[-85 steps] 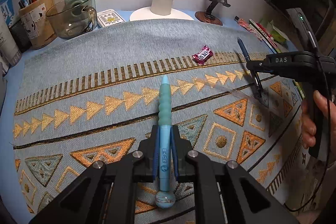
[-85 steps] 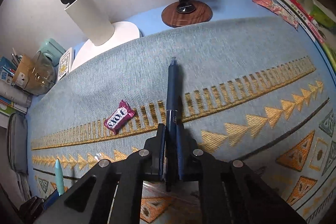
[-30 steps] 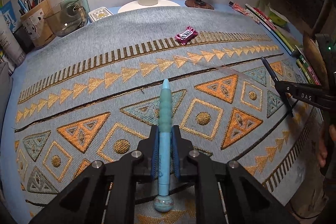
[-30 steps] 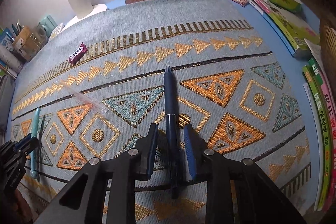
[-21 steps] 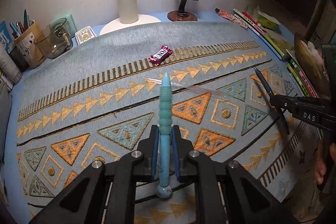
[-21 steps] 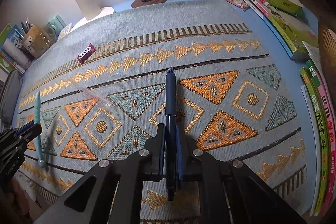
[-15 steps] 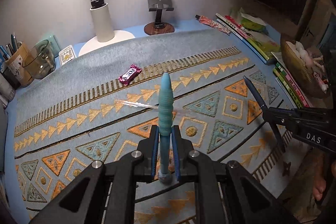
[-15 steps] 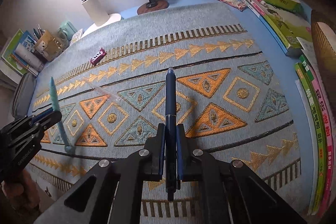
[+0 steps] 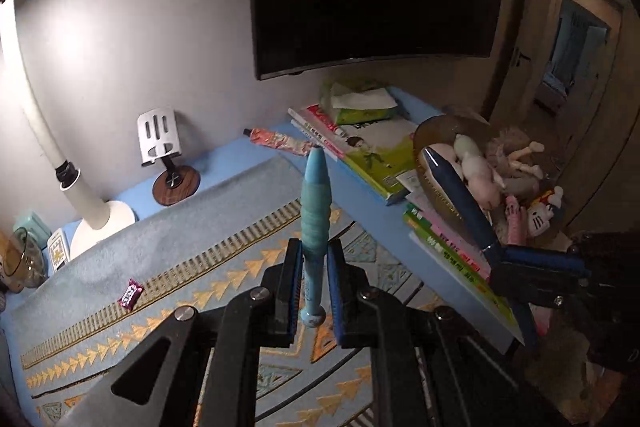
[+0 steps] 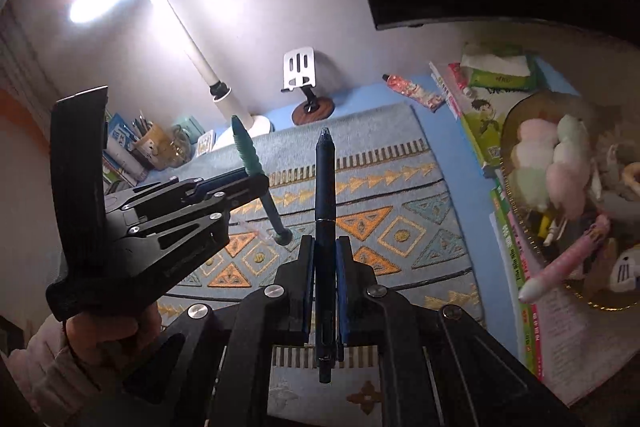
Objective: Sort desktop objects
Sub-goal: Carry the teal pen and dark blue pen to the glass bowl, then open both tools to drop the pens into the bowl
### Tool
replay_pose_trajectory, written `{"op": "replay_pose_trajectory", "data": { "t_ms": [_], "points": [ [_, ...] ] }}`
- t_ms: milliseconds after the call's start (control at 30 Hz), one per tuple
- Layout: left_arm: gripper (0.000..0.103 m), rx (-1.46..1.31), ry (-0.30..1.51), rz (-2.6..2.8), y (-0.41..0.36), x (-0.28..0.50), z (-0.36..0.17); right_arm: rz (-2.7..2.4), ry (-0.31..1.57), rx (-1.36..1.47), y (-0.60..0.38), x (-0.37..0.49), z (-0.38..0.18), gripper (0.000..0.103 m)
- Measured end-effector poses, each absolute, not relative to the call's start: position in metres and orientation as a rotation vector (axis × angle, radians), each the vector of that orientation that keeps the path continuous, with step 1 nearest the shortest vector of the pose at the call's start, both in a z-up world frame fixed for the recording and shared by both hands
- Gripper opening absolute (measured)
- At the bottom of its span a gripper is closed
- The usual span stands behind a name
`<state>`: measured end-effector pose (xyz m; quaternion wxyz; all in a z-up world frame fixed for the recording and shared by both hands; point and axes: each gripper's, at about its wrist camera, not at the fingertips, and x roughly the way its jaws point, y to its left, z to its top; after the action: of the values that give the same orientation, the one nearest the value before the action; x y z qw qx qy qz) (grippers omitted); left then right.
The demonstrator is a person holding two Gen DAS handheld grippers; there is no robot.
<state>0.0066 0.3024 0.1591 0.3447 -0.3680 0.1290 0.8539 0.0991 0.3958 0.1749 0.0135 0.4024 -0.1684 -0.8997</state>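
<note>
While we hold both pens above the tabletop point(image 10: 460, 155) | left gripper point(image 9: 314, 291) fingers clamp teal pen point(image 9: 316, 215) | right gripper point(image 10: 325, 287) fingers clamp navy pen point(image 10: 325, 187) | basket point(image 10: 516, 131) holds plush toys point(image 10: 556, 159) | paper cup point(image 10: 154, 139) holds pens

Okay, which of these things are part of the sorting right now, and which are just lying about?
In hand:
teal pen, left claw
dark blue pen, right claw

Lying about:
candy
phone stand
desk lamp
books

text: none legible | candy wrapper point(image 9: 130, 293): print blurred | book covers point(image 10: 516, 267): characters unreadable
</note>
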Motion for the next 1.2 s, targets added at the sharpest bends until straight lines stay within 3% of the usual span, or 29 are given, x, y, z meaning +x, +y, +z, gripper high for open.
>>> {"op": "replay_pose_trajectory", "data": {
  "t_ms": [267,533,1200],
  "points": [
    [0.01,-0.827,0.364,2.103,0.404,0.027,0.182,-2.977,-0.645,1.155,0.487,0.133,0.206,0.011],
    [0.01,-0.8,0.336,2.048,0.475,0.034,0.172,-3.073,-0.727,1.183,0.562,0.155,0.202,0.011],
    [0.01,-0.997,0.196,1.959,0.509,0.004,0.131,-2.982,-0.765,1.349,0.608,0.128,0.166,0.011]
  ]
}}
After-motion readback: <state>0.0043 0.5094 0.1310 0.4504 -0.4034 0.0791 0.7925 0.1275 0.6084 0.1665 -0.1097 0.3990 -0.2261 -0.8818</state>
